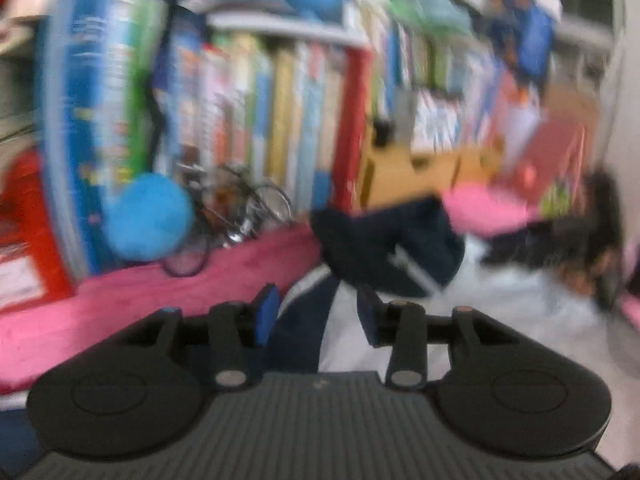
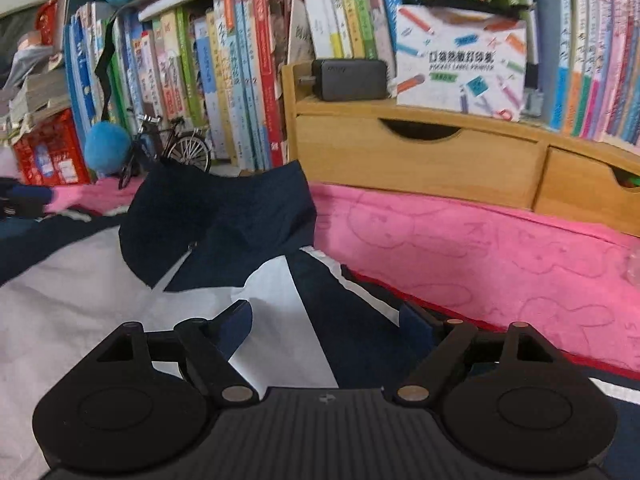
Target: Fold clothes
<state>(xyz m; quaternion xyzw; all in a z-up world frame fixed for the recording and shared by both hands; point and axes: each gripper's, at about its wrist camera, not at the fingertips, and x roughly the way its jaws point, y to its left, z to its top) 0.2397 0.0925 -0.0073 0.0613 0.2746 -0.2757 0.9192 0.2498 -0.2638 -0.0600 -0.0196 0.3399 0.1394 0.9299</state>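
The navy-and-white jacket [image 2: 224, 240] lies spread on the pink blanket [image 2: 480, 248], its dark collar end toward the wooden drawer unit [image 2: 416, 152]. The right gripper [image 2: 326, 320] hovers over the jacket in front of that unit, jaws wide apart, gripping nothing. The left gripper [image 1: 316, 316], its view blurred, shows jaws partly apart above jacket cloth, pinching nothing.

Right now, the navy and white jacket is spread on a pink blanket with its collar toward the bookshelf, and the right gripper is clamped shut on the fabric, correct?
Not quite. The right gripper is open, its jaws wide apart over the jacket and gripping nothing, as the right wrist view shows. The rest holds: the jacket lies on the pink blanket with its collar toward the bookshelf.
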